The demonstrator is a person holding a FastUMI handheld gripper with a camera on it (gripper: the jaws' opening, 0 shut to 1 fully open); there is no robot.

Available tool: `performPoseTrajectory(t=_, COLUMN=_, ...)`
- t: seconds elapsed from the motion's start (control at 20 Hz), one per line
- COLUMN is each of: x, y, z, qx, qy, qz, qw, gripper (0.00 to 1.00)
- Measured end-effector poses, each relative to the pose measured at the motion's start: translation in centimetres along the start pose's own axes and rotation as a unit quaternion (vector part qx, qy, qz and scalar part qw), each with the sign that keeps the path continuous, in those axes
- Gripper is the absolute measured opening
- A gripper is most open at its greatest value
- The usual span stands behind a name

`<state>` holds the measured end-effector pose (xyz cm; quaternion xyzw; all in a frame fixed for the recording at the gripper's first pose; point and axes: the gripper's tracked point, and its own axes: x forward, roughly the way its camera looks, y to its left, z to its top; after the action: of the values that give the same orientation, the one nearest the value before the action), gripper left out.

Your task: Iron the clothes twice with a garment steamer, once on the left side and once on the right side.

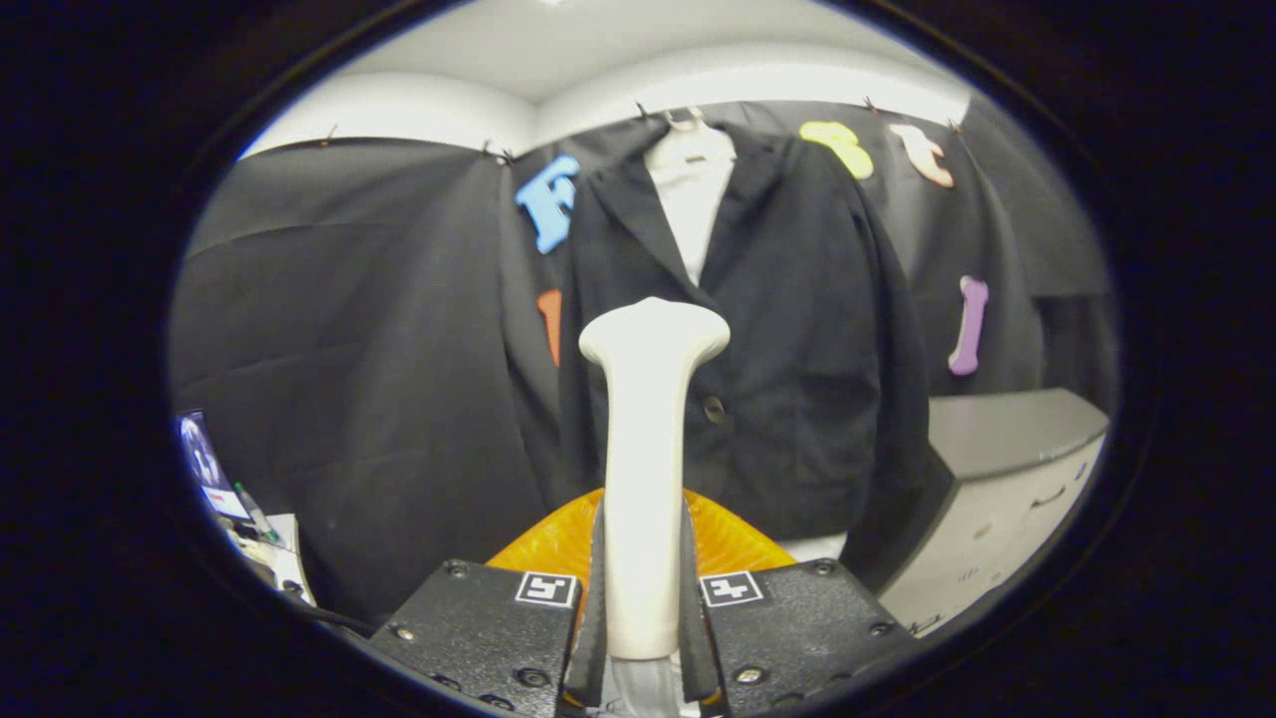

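A dark jacket hangs on a white hanger against the booth's wall, over a white inner piece at the collar. My gripper is shut on the white handle of the garment steamer, both fingers pressing its sides. The steamer stands upright between the fingers, its flared head just in front of the jacket's middle, near the button. An orange rounded part shows behind the handle's lower end. I cannot tell whether the steamer head touches the cloth.
A grey cabinet with drawers stands to the right of the jacket. To the left, low down, a screen and a pen lie on a white surface. Black cloth covers the walls behind.
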<state>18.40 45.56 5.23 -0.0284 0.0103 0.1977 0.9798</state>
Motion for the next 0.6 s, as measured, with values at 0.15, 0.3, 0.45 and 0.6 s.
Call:
performPoseTrajectory(t=0.15, x=0.6, y=2.5, z=6.2, qx=-0.019, qy=-0.076, qz=0.027, qw=0.997, gripper=0.32)
performPoseTrajectory(t=0.3, x=1.7, y=4.1, z=10.8, qx=-0.033, qy=-0.13, qz=0.044, qw=0.99, gripper=0.32)
performPoseTrajectory(t=0.45, x=3.2, y=5.1, z=14.4, qx=-0.047, qy=-0.172, qz=0.051, qw=0.983, gripper=0.32)
performPoseTrajectory(t=0.6, x=5.2, y=5.7, z=17.5, qx=-0.064, qy=-0.203, qz=0.05, qw=0.976, gripper=0.32)
